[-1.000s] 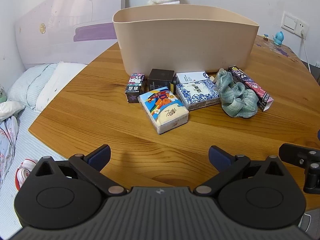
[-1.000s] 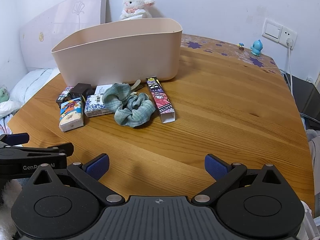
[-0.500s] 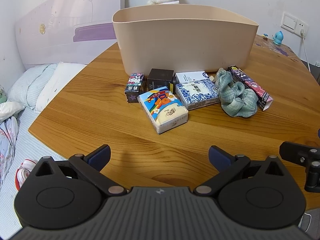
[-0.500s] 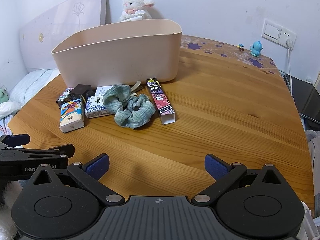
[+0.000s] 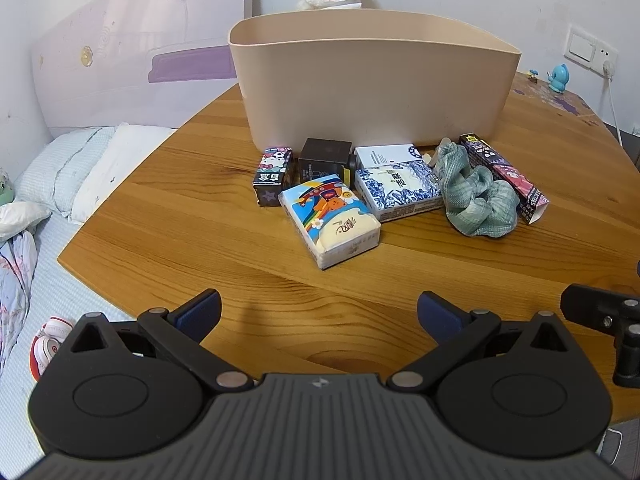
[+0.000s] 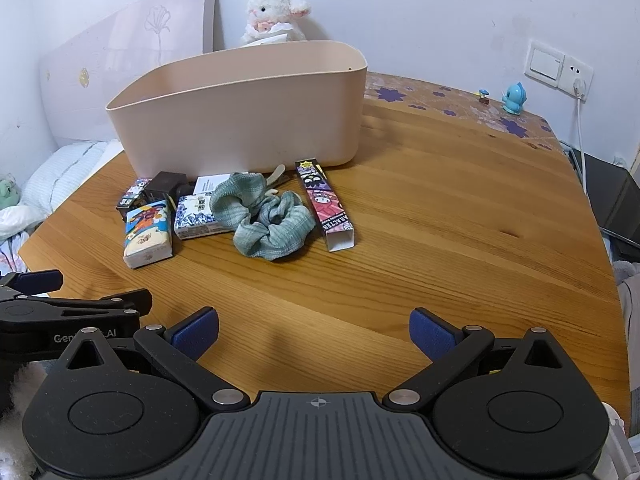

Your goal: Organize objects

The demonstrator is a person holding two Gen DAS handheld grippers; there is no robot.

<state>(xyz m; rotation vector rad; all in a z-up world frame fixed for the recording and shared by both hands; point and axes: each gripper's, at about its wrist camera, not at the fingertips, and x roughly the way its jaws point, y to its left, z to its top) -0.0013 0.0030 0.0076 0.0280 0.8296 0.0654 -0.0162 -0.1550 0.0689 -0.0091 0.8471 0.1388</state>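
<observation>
With both the left gripper (image 5: 319,312) and right gripper (image 6: 314,332) spread wide and empty, start on the tissue pack (image 5: 331,220) at 12 o'clock, gripping its long sides, then lift it over the bin (image 5: 372,80) wall.

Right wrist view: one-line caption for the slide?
Open right gripper above wooden table, facing green scrunchie, tissue packs and small boxes lined up before an empty beige bin.

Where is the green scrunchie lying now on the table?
In both views the green scrunchie lies on the wooden table before the beige bin, between the blue-and-white tissue pack and the long pink box.
</observation>
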